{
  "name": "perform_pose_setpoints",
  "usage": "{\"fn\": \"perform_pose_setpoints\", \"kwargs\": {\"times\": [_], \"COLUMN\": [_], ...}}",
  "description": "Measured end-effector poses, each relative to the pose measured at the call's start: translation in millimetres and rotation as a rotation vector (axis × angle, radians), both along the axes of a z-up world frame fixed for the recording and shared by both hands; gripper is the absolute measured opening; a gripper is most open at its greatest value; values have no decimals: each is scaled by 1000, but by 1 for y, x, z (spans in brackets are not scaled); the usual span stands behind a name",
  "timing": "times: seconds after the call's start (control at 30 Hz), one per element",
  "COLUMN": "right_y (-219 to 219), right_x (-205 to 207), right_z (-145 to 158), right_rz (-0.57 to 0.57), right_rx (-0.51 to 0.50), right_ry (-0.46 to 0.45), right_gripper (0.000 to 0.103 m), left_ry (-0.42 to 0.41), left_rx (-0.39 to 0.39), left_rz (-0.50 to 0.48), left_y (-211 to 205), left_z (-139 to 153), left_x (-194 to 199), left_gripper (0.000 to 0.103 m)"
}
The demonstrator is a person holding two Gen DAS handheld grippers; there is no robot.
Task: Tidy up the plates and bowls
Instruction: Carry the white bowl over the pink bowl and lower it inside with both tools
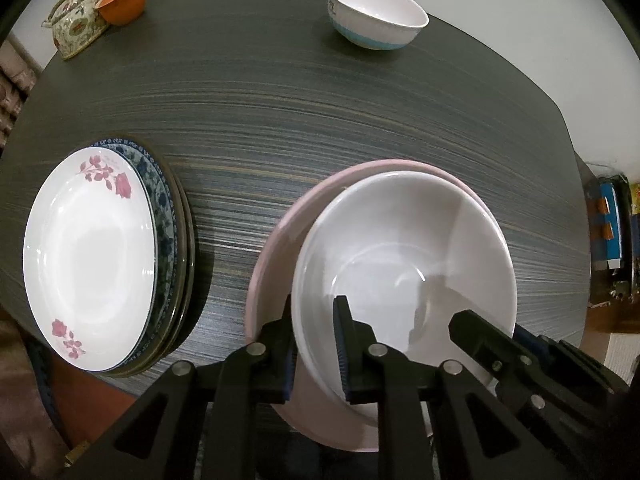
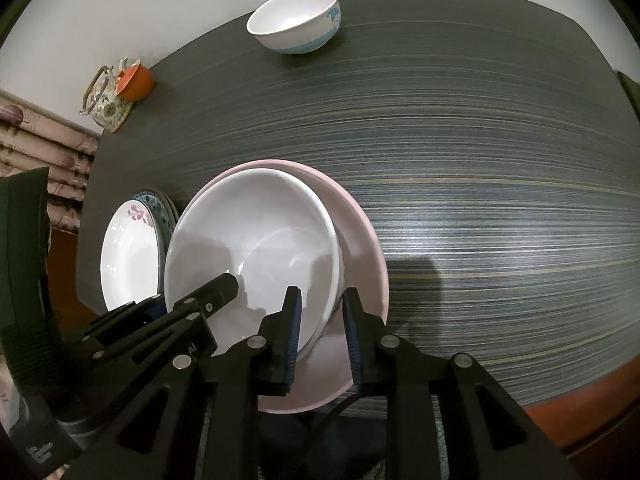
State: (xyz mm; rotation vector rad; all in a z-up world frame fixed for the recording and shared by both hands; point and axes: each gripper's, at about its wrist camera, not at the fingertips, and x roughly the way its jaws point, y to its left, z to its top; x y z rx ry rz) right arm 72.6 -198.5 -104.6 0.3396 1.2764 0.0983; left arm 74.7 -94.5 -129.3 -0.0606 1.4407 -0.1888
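Note:
A big white bowl (image 1: 400,248) (image 2: 256,232) sits inside a wider pink bowl (image 1: 276,240) (image 2: 360,240) on the dark striped table (image 1: 280,100). My left gripper (image 1: 314,300) straddles the white bowl's left rim, one finger inside and one outside, shut on the wall. My right gripper (image 2: 323,290) straddles the opposite rim; a thin gap shows between its outer pad and the wall, so it stands open. A small white bowl with a blue band (image 1: 376,16) (image 2: 296,20) stands alone at the far edge.
A stack of plates, topped by a white one with pink flowers (image 1: 88,256) (image 2: 128,256), lies left of the bowls. A patterned teapot (image 1: 76,24) and an orange cup (image 1: 122,2) occupy the far left corner. The table's edge runs just below the pink bowl.

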Motion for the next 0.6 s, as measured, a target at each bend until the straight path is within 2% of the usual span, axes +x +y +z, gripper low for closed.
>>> {"fn": "perform_pose_setpoints", "kwargs": {"times": [0.23, 0.43, 0.6], "right_y": [-8, -13, -16], "right_x": [-4, -6, -8], "right_z": [2, 4, 4], "right_rz": [-22, -34, -34], "right_rx": [29, 34, 46], "right_ry": [-5, -7, -8], "right_gripper": [23, 25, 26], "left_ry": [31, 49, 20], "left_rx": [26, 16, 3], "left_rz": [-14, -13, -19], "left_y": [-5, -8, -4], "left_z": [-1, 0, 2], "left_x": [3, 6, 6], "left_gripper": [20, 25, 28]}}
